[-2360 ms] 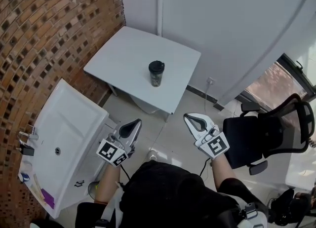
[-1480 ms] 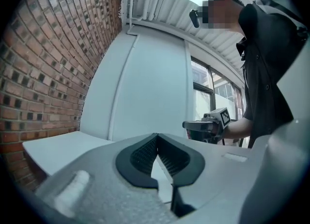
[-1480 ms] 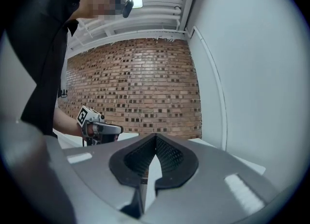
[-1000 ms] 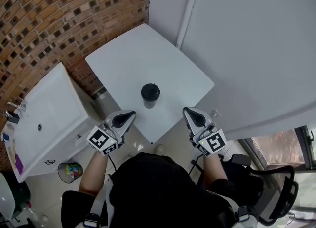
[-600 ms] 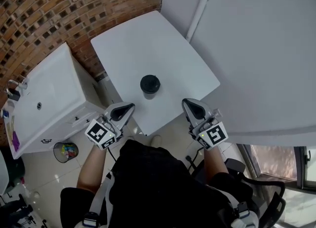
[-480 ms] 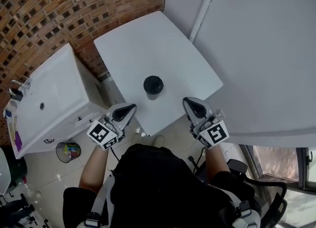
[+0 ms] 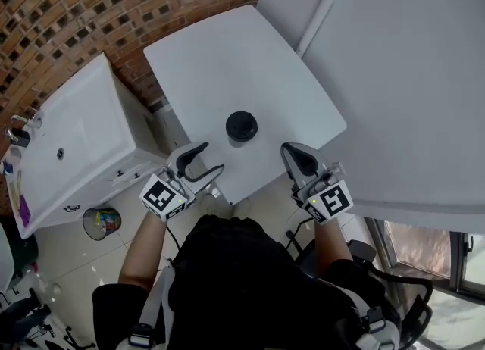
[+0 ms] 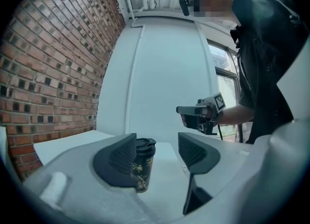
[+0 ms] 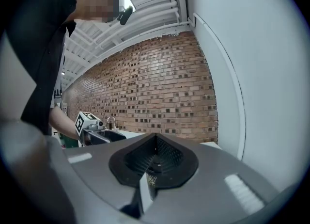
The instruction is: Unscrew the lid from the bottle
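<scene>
Closed in on counter (image 7: pixel 227 60), left gripper (image 7: pixel 206 159) fingers (image 8: pixel 118 162) just opened empty, right gripper (image 7: pixel 292 153) fingers shut; rigid, probably light, slick bottle (image 8: pixel 140 174): clamp body, twist lid (image 7: pixel 242 125) rim.

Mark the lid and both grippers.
lid (image 7: pixel 242 125), head view, its top centre.
left gripper (image 7: pixel 213 156), head view, between fingertips; jaws just opening, nothing between them.
right gripper (image 7: pixel 291 149), head view, at its shut fingertips.

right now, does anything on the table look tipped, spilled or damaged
Nothing stands out. The dark gold-patterned bottle stands upright on the white square table, its black lid on, and no spill shows.
</scene>
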Tool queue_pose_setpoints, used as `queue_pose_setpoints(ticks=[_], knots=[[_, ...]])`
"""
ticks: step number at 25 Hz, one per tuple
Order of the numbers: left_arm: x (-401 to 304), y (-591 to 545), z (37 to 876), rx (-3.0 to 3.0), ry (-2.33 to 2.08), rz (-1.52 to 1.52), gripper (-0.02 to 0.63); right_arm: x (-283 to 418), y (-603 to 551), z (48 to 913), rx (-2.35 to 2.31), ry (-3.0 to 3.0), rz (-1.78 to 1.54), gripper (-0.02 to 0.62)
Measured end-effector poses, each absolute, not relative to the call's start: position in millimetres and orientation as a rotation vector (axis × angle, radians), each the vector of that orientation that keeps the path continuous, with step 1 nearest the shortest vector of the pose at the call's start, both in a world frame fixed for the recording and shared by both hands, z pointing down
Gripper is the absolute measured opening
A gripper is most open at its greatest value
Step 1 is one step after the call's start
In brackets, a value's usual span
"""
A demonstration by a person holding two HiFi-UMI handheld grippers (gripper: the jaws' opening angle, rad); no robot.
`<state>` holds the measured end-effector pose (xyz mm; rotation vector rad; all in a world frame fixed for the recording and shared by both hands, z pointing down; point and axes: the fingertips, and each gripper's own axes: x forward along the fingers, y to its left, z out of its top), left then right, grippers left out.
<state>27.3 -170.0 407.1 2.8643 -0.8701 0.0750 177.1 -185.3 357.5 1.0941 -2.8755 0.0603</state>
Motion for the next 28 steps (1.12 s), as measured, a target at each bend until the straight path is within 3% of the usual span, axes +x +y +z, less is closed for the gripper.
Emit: queue_pose_setpoints(ticks=[4,5,7,15,28], knots=[[27.2,-192.7,436.0,2.788,-0.94,0.059,0.342,169.4,-191.1,374.8,1.083,-2.847,0.106,0.005],[25.7,-200.2,442.7,2.764,-0.974,0.038,0.407,167.6,-192.7,379.3,1.081,-2.845,0.124,0.005],[25.2,-212.5,462.5,2.741,-1.021,0.024,0.426,164.5,-195.0,387.4,1.072,-2.854,0.148,0.005],[57.4,-226.6,566.0,2.766,-0.862,0.297,0.426,163.2,-194.0,425.6,1.084,-2.826,0.222,0.005],[89.2,-253.9,593.9,2.826,-0.731,0.272,0.426,187.8,-189.0,463.4,1.138,-2.774,0.326,0.006]])
